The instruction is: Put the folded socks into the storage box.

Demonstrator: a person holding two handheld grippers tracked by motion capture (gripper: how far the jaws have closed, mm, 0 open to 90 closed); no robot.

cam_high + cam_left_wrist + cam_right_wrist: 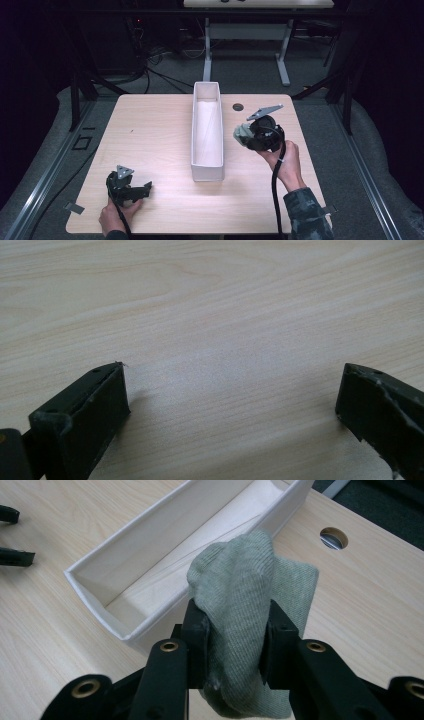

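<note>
1. Right gripper [243, 134] is held above the table [150, 130], just to the right of the long white box [207, 172], with its jaws pointing toward the box's right wall.
2. Its jaws are clamped on a grey-green knitted cloth [250, 595], perhaps a sock or a small rag; I cannot tell which. In the right gripper view the fabric bulges up between the jaws and folds over itself beyond them, and a further lobe hangs below.
3. The cloth is off the table, carried wholly by the right gripper [235, 630]. In the high view it shows as a pale bunch [242, 135] at the jaw end, near the box's wall but not over its opening.
4. The white box [150, 570] stands open-topped, and its interior looks bare.
5. Left gripper [145, 187] rests low at the near left corner of the table, well apart from the box. The left gripper view [232, 390] shows its jaws spread wide over bare wood, with nothing between them.
6. Handling, as a judgement: the cloth looks soft, light and limp. It will sag and drape, not hold a shape, and it is not fragile.
7. The present hold is through the bunched middle, which seems secure, since the knit compresses and gives the jaws purchase. A pinch on a single thin edge would more likely slip.
8. Risk: the hanging lobe could catch on the box rim if it is carried across low.
9. A round hole [334, 538] in the table lies beyond the cloth.
</note>
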